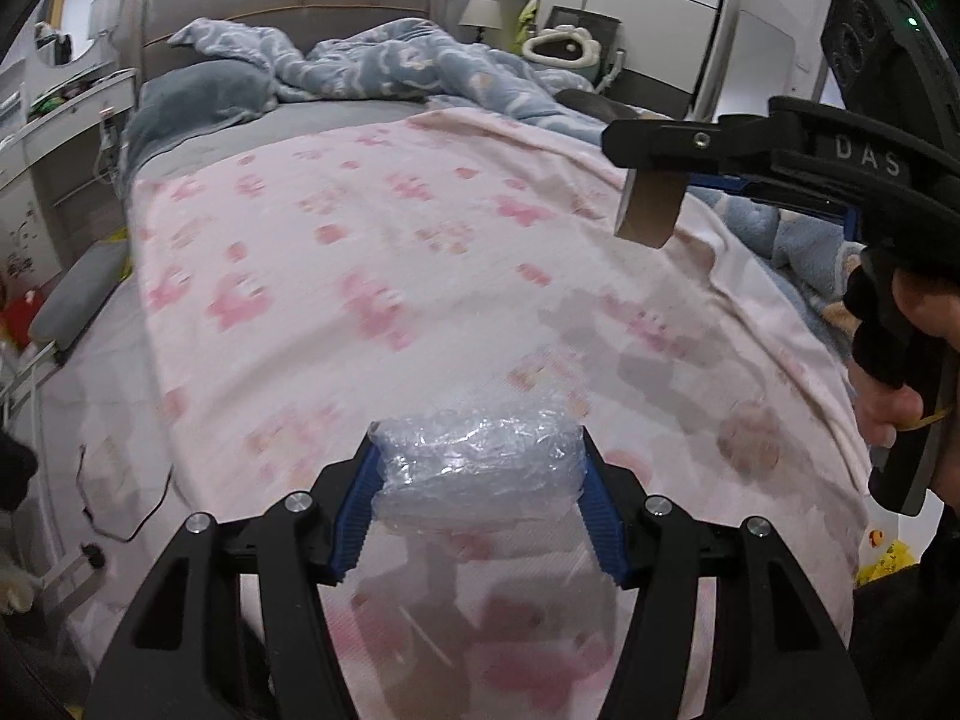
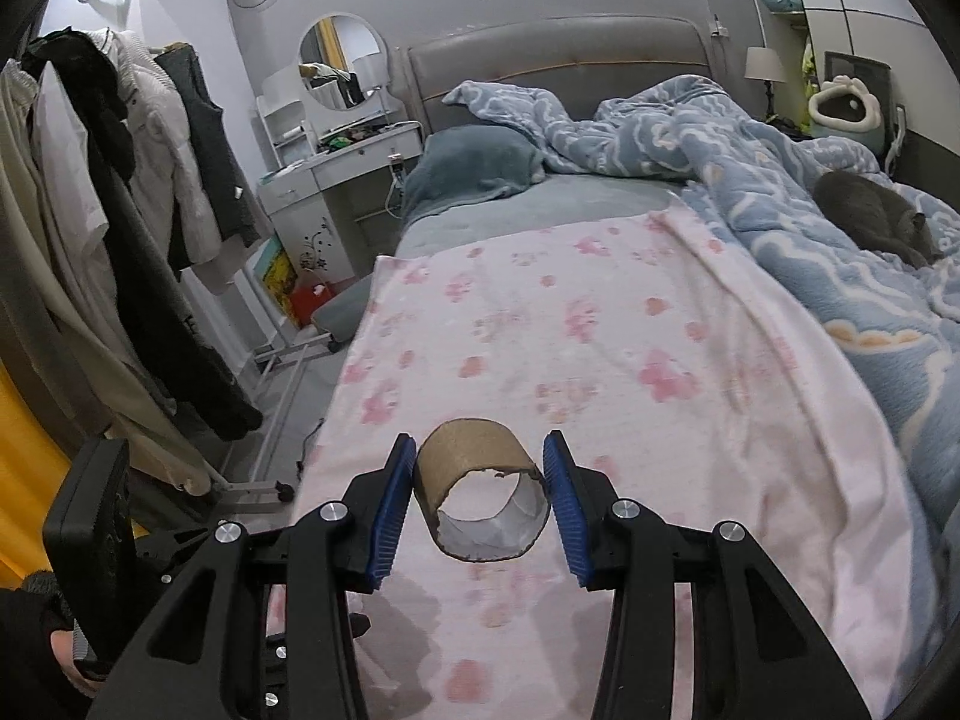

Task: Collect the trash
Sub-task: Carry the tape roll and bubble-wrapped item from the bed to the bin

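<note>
One bed (image 2: 600, 192) fills the room's middle, its grey headboard (image 2: 558, 54) at the far wall. One pink paw-print blanket (image 2: 540, 324) covers the near half, its left edge falling to the floor and its far edge ending short of the single grey-blue pillow (image 2: 474, 165). One rumpled blue duvet (image 2: 780, 180) runs along the right side, overlapping the pink blanket's right edge. One grey cat (image 2: 876, 216) lies curled on the duvet at the far right. Left of the bed, a clothes rack (image 2: 120, 210) hung with several garments narrows the floor strip, with a white dressing table (image 2: 336, 168) and its one round mirror (image 2: 342, 63) beyond. The pink blanket's broad middle lies flat and bare.

The left gripper (image 1: 480, 474) is clenched on one wad of clear bubble wrap (image 1: 480, 468), held above the blanket's near end. The right gripper (image 2: 483, 498) grasps one brown cardboard tube (image 2: 480, 480), its open end facing the camera, both blue pads touching its sides, lifted clear of the blanket.
</note>
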A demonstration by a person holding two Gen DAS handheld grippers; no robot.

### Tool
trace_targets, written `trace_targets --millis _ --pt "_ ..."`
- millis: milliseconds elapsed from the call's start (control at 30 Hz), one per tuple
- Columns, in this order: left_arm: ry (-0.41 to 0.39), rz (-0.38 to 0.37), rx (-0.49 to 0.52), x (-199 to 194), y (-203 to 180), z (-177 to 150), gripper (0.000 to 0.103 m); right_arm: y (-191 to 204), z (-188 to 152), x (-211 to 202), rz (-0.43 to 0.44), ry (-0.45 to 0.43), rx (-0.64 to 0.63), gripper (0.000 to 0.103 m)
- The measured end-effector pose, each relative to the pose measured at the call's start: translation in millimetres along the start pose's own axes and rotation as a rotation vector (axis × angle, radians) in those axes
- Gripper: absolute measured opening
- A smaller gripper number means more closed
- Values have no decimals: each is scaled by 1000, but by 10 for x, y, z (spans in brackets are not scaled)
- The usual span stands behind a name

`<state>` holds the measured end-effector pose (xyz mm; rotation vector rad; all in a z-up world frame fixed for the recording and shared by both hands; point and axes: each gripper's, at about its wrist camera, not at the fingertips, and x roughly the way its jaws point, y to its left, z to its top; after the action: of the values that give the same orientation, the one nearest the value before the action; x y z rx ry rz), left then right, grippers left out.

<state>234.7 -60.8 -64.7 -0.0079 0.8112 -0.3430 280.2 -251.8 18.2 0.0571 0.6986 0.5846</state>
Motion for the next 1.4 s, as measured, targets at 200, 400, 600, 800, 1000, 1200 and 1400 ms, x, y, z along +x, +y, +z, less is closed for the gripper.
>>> trace_targets --millis 200,400,600,800,1000,1200,1400 --pt "8 60 -50 -282 327 -236 63 377 -103 61 24 9 -10 45" --pt "22 111 -130 -498 670 -458 63 712 -206 155 43 24 -17 45" --pt "43 140 -182 -677 949 -696 63 1024 -313 273 66 42 -28 45" --pt "90 202 -206 -781 1173 -925 63 1334 -464 428 89 80 -53 45" --pt "212 228 -305 -696 1495 -1224 63 1612 -599 590 112 121 -78 45" --pt "312 240 -349 -590 1699 -1518 64 1859 -719 751 138 160 -104 45" --pt "402 227 -370 -462 1806 -1787 64 2097 -868 879 162 205 -138 45"
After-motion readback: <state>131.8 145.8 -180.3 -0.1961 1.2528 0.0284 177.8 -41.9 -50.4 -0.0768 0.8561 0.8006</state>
